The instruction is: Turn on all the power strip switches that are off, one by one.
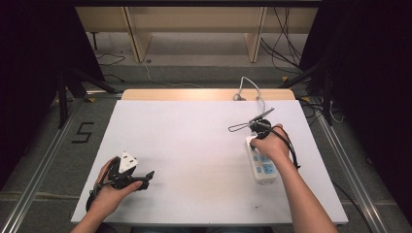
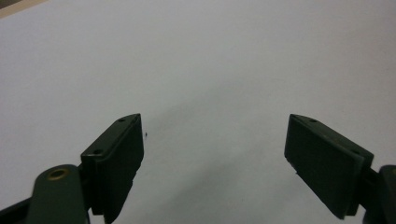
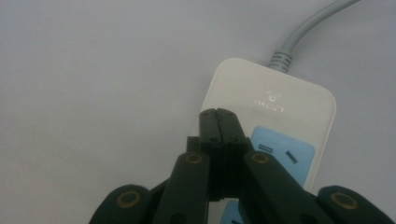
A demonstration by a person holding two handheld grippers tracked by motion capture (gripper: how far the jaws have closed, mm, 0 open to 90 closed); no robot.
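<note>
While the white power strip (image 1: pixel 261 165) lay near the right edge of the white table (image 1: pixel 194 145), its long side running roughly along that edge, I had the right gripper (image 3: pixel 218 113) over its cable end with the jaws pressed together, holding nothing. From the right gripper view I could read the blue socket panel (image 3: pixel 280 156) just beside the jaw tips and the grey cable (image 3: pixel 303 35) leaving the strip's far end; the high view showed that cable (image 1: pixel 248 85) running off the back edge. Well apart, near the front left corner, the left gripper (image 2: pixel 215 154) stood wide open over bare tabletop. Between the two grippers the table's middle offered broad open room.
</note>
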